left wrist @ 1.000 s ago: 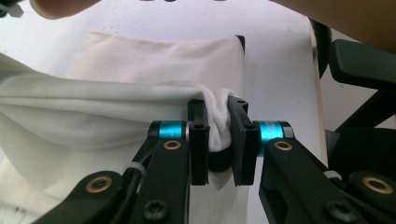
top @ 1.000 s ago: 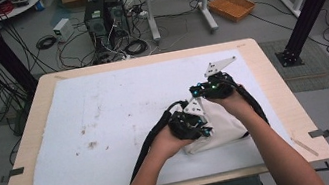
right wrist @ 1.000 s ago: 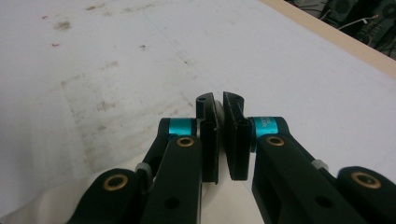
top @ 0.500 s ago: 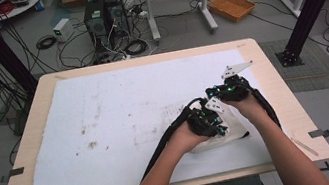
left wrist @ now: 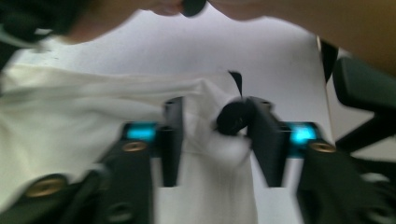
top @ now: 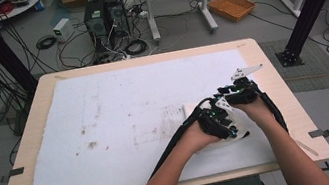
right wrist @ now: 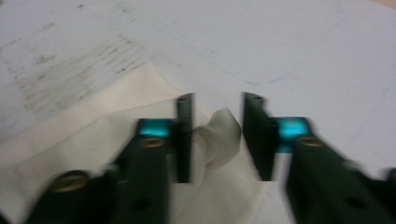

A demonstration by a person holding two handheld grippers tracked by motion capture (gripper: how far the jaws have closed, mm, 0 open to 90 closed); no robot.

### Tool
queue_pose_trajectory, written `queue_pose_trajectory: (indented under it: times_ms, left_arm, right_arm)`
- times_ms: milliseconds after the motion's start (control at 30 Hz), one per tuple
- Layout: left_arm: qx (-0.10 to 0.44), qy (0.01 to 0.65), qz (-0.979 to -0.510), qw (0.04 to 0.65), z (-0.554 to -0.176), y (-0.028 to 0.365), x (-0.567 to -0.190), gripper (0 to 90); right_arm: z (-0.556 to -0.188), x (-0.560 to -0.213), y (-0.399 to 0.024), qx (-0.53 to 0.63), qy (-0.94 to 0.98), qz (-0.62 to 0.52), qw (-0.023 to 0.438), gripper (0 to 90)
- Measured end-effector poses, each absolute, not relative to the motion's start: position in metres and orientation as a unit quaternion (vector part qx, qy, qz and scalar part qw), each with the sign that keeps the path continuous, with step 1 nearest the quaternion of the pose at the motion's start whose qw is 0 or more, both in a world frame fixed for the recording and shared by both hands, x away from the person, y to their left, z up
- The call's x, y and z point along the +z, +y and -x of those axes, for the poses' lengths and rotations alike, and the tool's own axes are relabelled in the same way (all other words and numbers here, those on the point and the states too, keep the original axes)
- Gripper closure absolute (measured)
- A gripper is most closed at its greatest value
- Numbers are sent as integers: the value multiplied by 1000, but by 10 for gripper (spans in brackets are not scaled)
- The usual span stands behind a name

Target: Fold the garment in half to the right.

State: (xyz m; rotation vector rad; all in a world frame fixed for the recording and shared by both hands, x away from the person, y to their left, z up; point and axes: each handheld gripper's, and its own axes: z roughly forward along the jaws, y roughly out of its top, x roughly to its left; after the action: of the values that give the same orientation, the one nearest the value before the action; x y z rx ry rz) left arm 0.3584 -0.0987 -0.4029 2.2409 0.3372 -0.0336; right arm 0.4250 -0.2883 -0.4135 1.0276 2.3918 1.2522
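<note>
Cream cloth (top: 220, 136) lies under both grippers at the table's (top: 38, 139) right front, seen from above.
Left gripper (left wrist: 212, 140) view: jaws just opened, cloth loose between them. Right gripper (right wrist: 215, 140) view: jaws likewise just parted, a raised fold standing free between them on the white sheet (right wrist: 289, 42).

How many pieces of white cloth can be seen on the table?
1. The single cream-white fabric cloth lies near the table's right front edge, under both hands; the left gripper and right gripper each straddle a raised fold. Another layer may be hidden beneath.
</note>
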Motion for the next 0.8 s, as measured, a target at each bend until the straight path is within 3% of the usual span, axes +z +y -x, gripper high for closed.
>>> queue_pose_trajectory:
  times_ms: [33, 133, 367, 500, 600, 733, 800]
  left_arm:
    - [-11, 144, -889, 435, -358, -93, -401, 447]
    - [2, 157, -880, 449, -356, -72, -397, 429]
    - [64, 215, -864, 452, -349, -10, -397, 378]
    - [97, 244, -853, 451, -344, 21, -398, 359]
    - [115, 263, -841, 459, -341, 44, -397, 360]
    - [128, 293, -816, 482, -336, 72, -397, 360]
    - [131, 298, -812, 485, -335, 77, -398, 361]
  right_arm:
    - [-423, -413, -292, 429, 817, -362, 127, 486]
    - [-416, -409, -302, 440, 804, -373, 142, 425]
    - [-399, -400, -303, 437, 809, -357, 164, 427]
    - [-391, -402, -296, 418, 824, -343, 170, 466]
    - [-381, -408, -288, 377, 843, -333, 193, 537]
    - [-372, -419, -282, 362, 856, -324, 177, 700]
    - [-372, -423, -281, 350, 859, -328, 178, 720]
